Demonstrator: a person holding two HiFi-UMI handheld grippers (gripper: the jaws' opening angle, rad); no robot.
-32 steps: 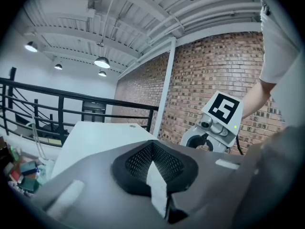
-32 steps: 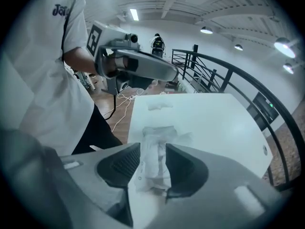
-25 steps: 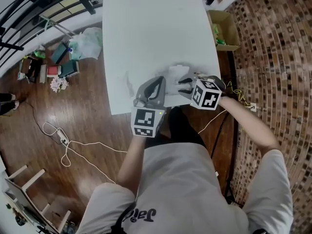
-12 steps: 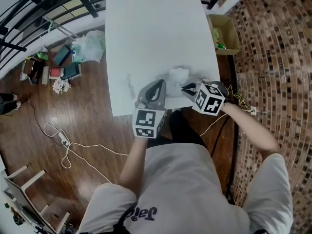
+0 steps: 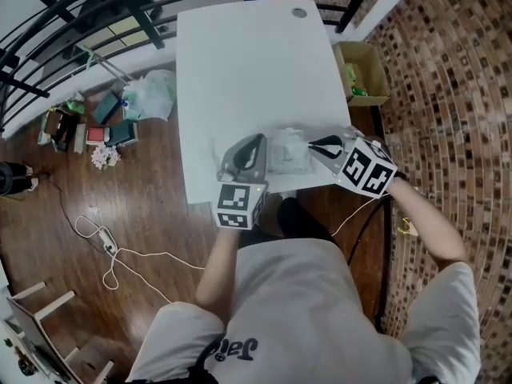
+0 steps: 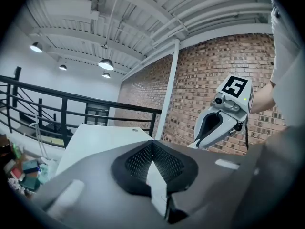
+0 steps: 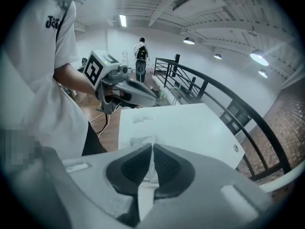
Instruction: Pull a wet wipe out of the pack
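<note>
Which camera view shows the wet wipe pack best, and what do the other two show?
The head view: the pack shows whole, white and crumpled, between the left gripper and right gripper. The left gripper view shows only a white sliver in its shut jaws; the right gripper view only the wipe pinched in its own.

— Can any writing be read?

— One word only. A dark script print is carried on the white shirt (image 5: 236, 349) and is seen upside down in the head view. "Ja" can be made out at its start; the letters after it cannot be told.

— Is it shown anywhere else?

— Its first letters are caught on the shirt in the right gripper view, too blurred to be read further.

— And signs?

— Black-and-white square markers are borne by the left cube (image 5: 234, 206) and the right cube (image 5: 368, 170); they are block patterns only.
</note>
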